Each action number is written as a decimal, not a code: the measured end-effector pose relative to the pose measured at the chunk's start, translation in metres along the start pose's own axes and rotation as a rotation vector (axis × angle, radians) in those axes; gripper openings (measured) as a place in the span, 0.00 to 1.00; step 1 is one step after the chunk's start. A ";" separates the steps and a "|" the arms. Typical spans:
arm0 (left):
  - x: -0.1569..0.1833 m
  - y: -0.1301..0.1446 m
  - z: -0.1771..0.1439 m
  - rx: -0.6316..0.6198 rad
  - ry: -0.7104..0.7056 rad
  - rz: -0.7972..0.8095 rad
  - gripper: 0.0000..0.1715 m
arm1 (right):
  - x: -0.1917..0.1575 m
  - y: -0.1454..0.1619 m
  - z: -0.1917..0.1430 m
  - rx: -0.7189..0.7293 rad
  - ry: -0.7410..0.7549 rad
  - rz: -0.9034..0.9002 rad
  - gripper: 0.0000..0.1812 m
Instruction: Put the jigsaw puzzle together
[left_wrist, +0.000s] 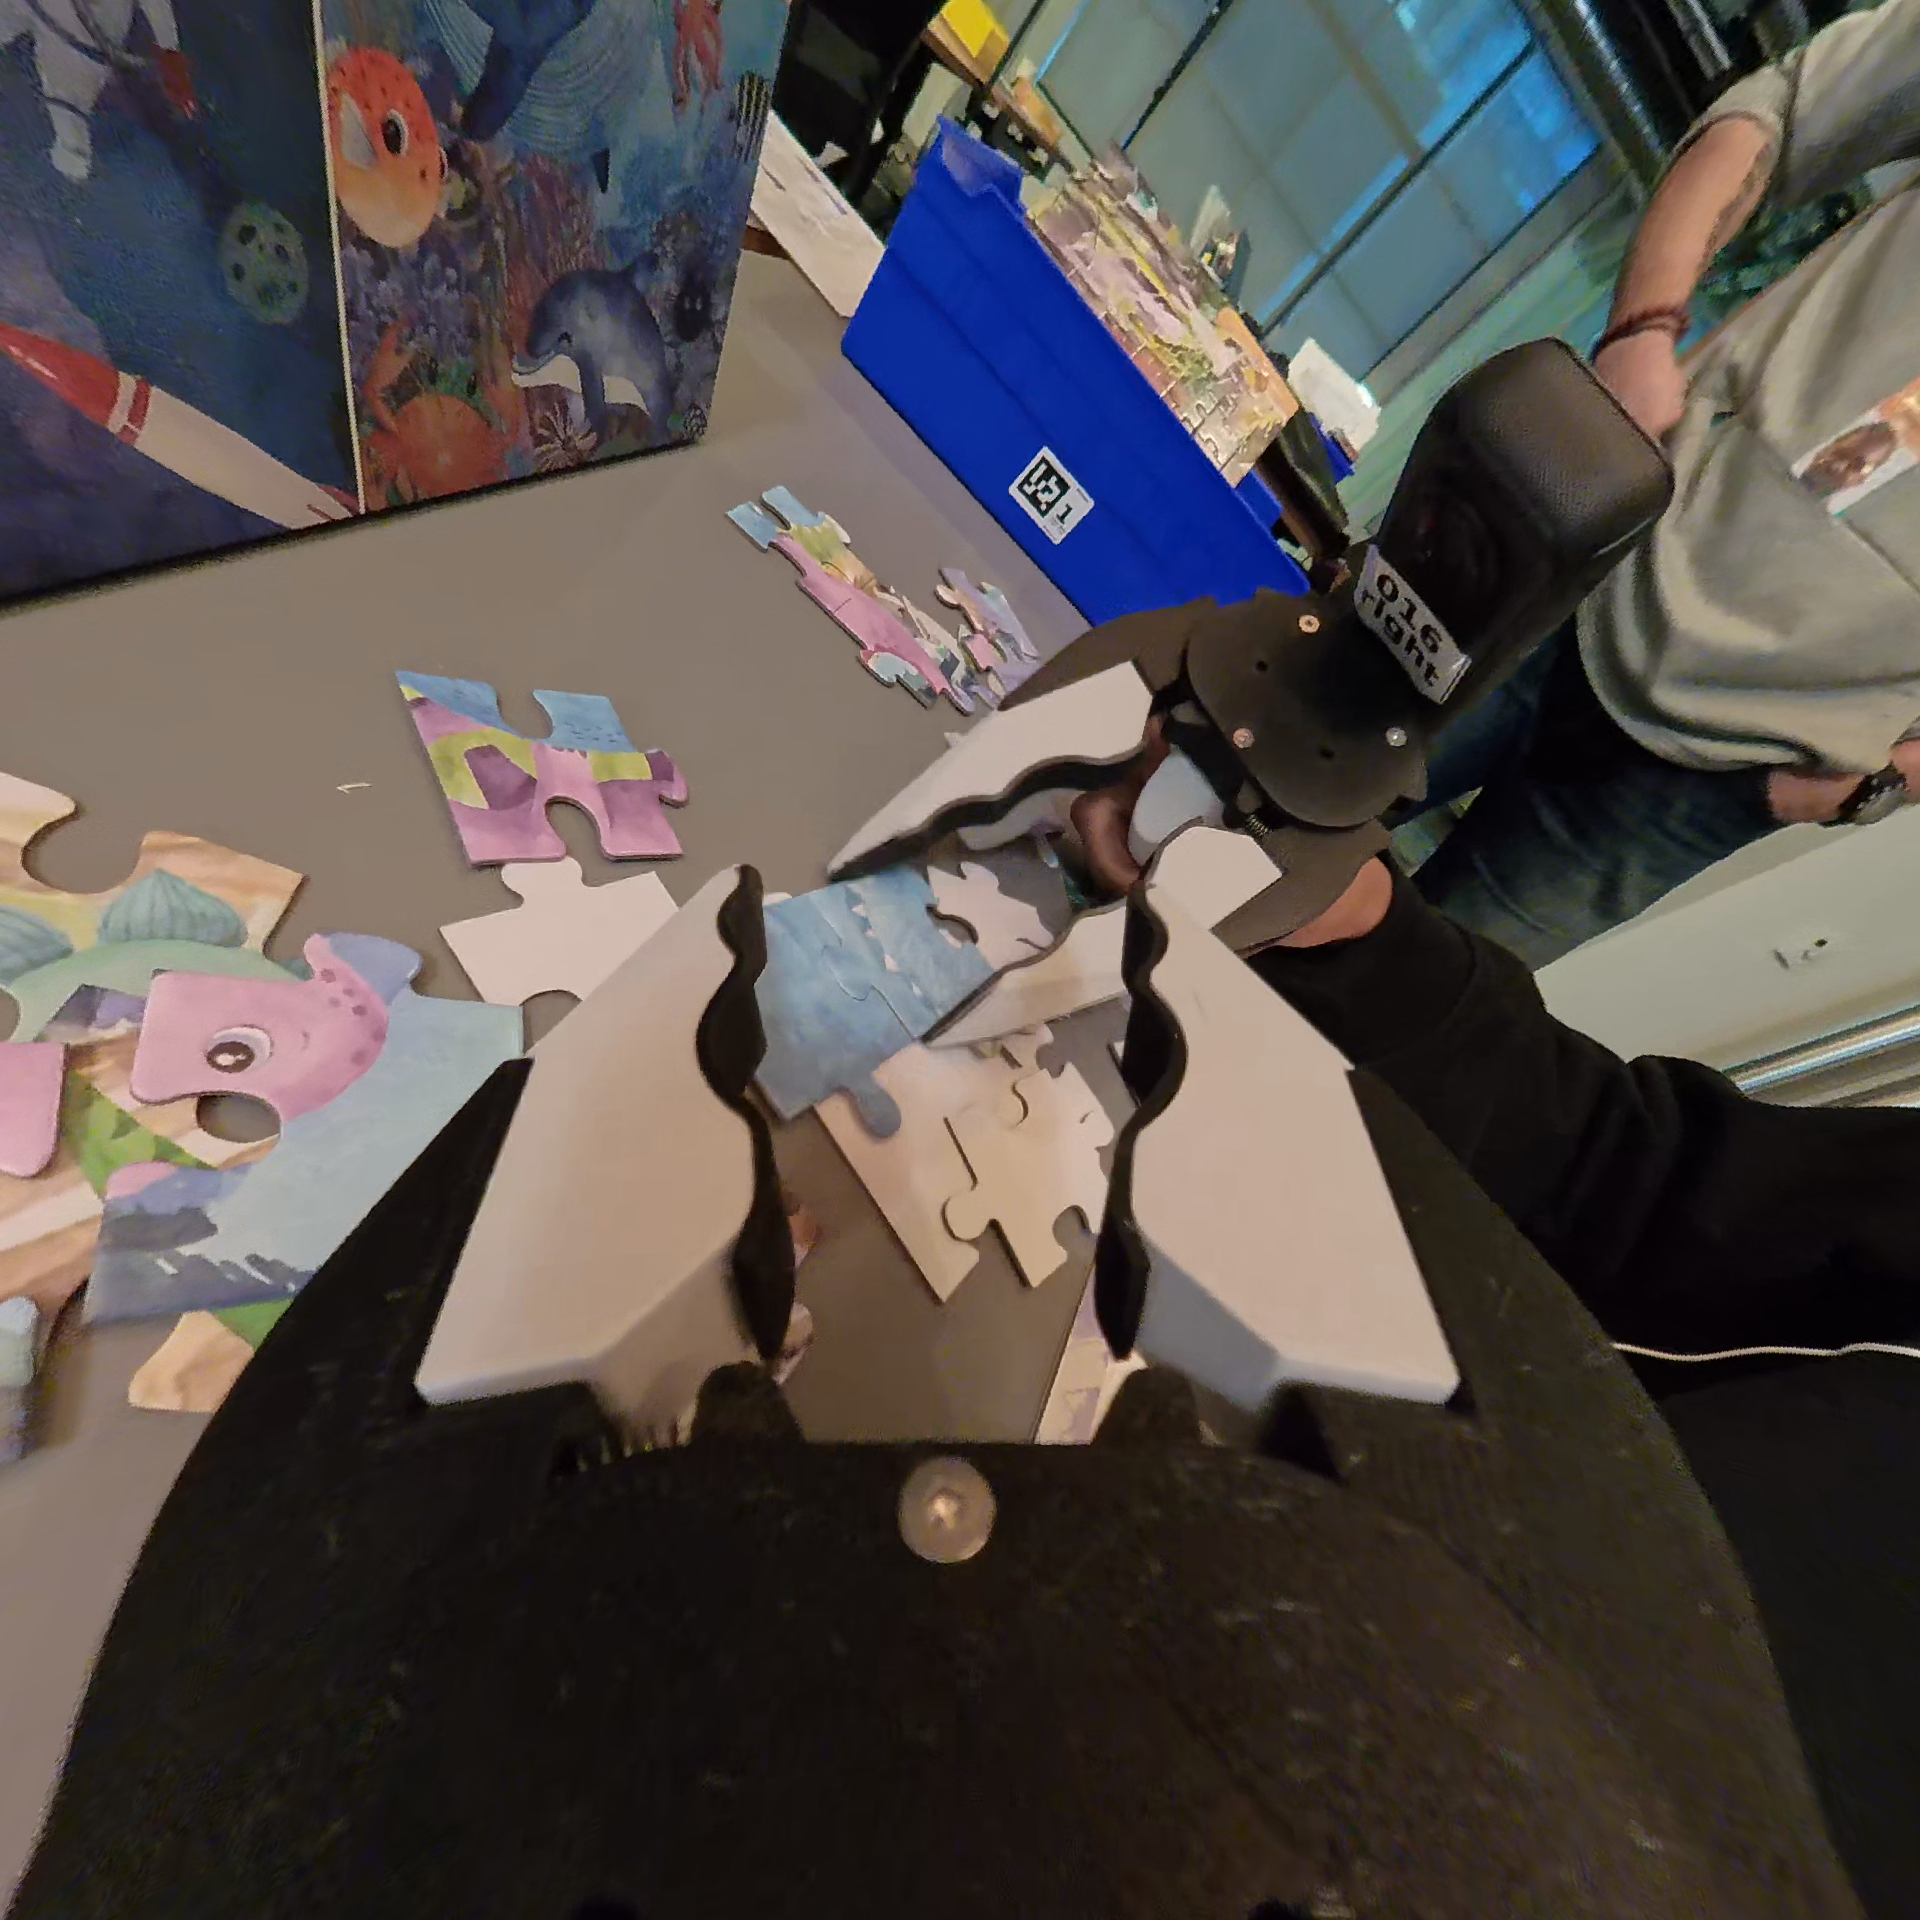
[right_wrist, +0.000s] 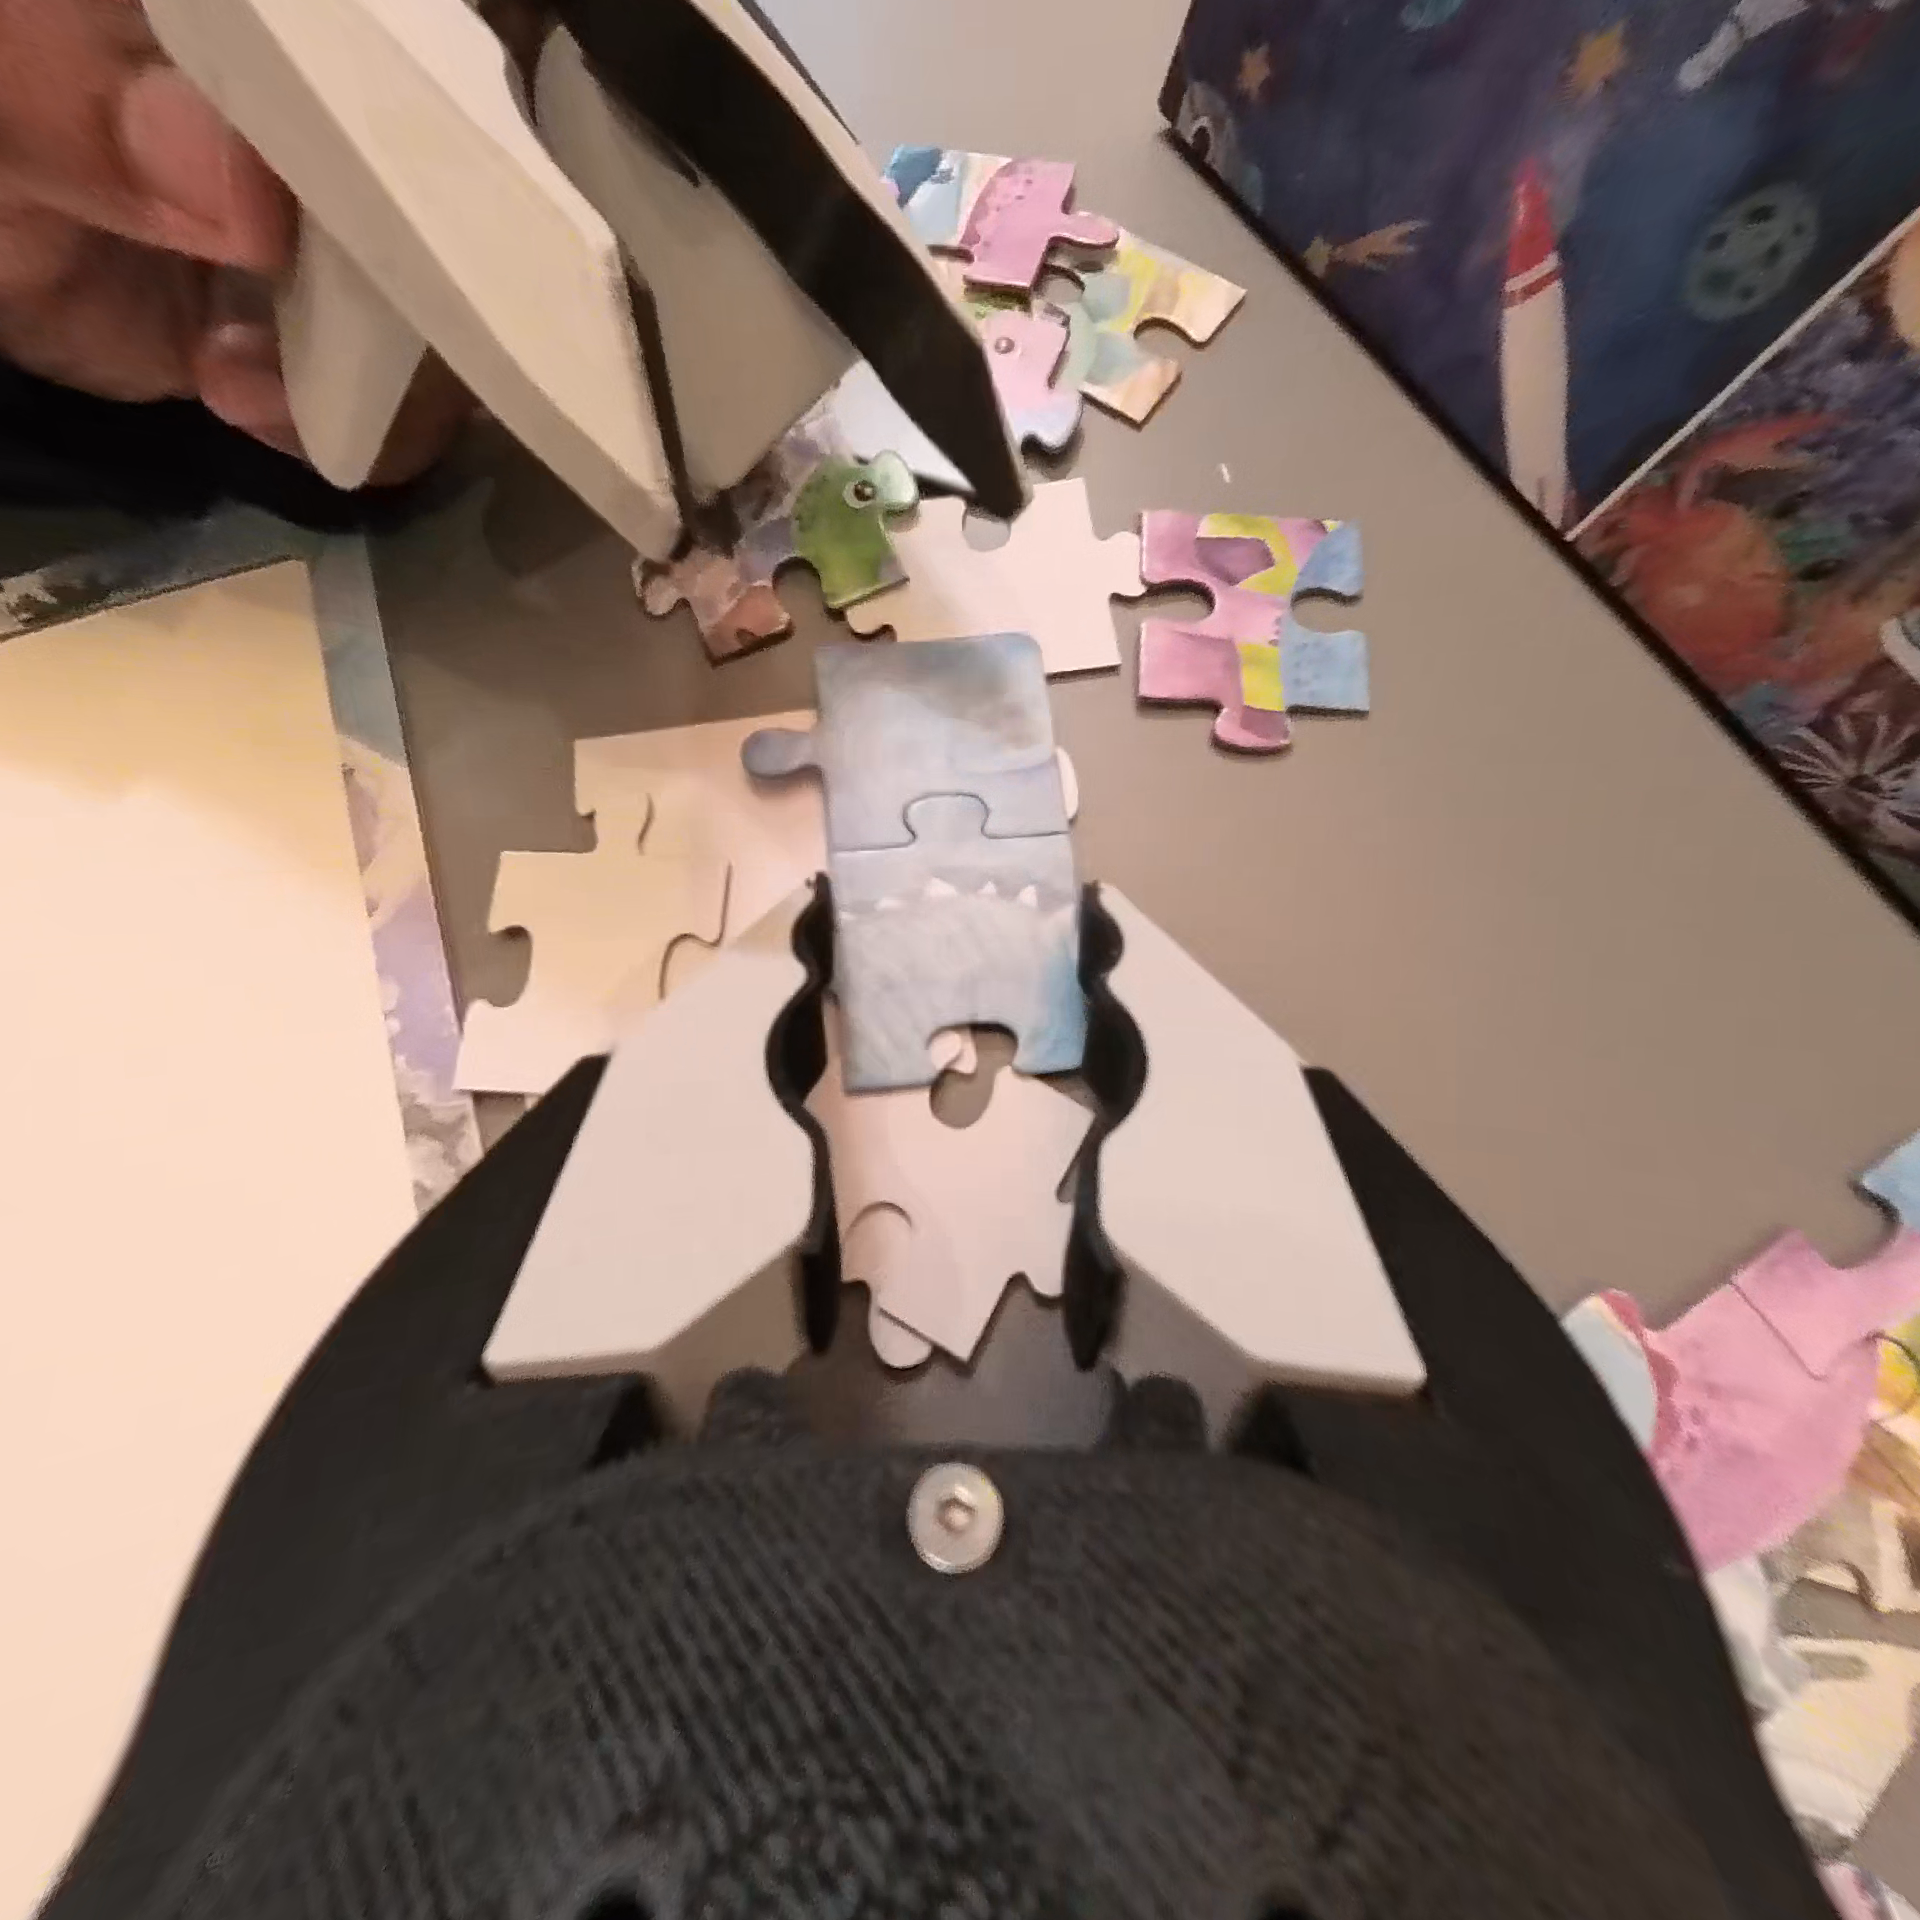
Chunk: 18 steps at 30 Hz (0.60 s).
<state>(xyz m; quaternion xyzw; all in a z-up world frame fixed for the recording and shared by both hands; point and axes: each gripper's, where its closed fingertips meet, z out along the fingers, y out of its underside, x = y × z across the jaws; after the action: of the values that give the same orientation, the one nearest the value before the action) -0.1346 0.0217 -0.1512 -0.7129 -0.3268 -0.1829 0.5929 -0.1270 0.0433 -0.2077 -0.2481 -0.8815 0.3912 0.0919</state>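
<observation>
While the right gripper (right_wrist: 951, 997) pinches the joined blue pair of pieces (right_wrist: 940, 831) by its side edges, its jaws closed on the nearer piece, the far piece sticks out forward above the grey surface (right_wrist: 1455, 883). The pair looks lifted, not laid flat, with a heap of face-down white pieces (right_wrist: 623, 862) under and beside it.

Over on the other side, the left gripper (left_wrist: 935, 1049) hangs with its jaws apart and nothing between them; seen from the right wrist, its tips come down just beside a green-creature piece (right_wrist: 847, 520).

So the step in hand, by the look of it, is carrying this two-piece section to its place. The next move calls for finding the matching edge, bringing the pair down flat and lining tab to socket before letting go.

Around them: a purple-and-yellow piece (right_wrist: 1252, 623) lies face up next to a white face-down piece (right_wrist: 1049, 582), and a larger assembled section with a pink creature (left_wrist: 249, 1029) sits off to the left. A picture box (left_wrist: 364, 239) stands behind, a blue bin (left_wrist: 1039, 384) farther back, and a person in a grey shirt (left_wrist: 1766, 416) beyond. The clutter of upturned pieces is the trouble, for it leaves little bare room to set the pair down flat.
</observation>
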 end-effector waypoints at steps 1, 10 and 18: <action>0.000 -0.001 0.000 0.003 0.000 0.001 0.39 | 0.000 0.001 -0.001 -0.003 0.001 -0.003 0.25; -0.003 -0.010 -0.007 0.062 0.004 -0.039 0.43 | -0.004 -0.040 -0.037 0.263 0.010 -0.038 0.25; 0.032 -0.013 -0.010 0.090 0.311 -0.186 0.00 | -0.009 -0.058 -0.055 0.396 0.098 -0.165 0.26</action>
<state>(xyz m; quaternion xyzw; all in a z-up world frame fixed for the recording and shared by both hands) -0.1190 0.0216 -0.1184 -0.6155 -0.3037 -0.3301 0.6480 -0.1213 0.0407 -0.1275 -0.1711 -0.7993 0.5353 0.2130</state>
